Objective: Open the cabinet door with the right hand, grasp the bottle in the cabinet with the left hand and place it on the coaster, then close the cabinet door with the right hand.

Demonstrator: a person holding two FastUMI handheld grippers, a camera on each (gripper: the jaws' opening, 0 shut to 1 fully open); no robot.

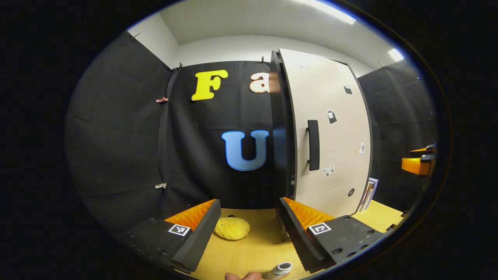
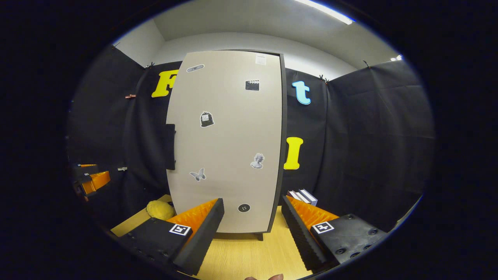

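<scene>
Wooden tabletop (image 1: 249, 252) | left gripper (image 1: 249, 227) spread, holding nothing, yellow knitted coaster (image 1: 232, 228) lying beyond its fingertips | right gripper (image 2: 252, 229) spread before tall beige cabinet door (image 2: 225, 144), shut, dotted with stickers, black bar handle (image 1: 313, 145) at its left edge | contents hidden.

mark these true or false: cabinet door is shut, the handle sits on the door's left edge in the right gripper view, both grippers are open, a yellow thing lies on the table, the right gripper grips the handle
1. The cabinet door is shut. True.
2. The handle sits on the door's left edge in the right gripper view. True.
3. The left gripper and the right gripper are open. True, and both are empty.
4. A yellow thing lies on the table. True.
5. The right gripper grips the handle. False: it is held off from the door, touching nothing.
</scene>
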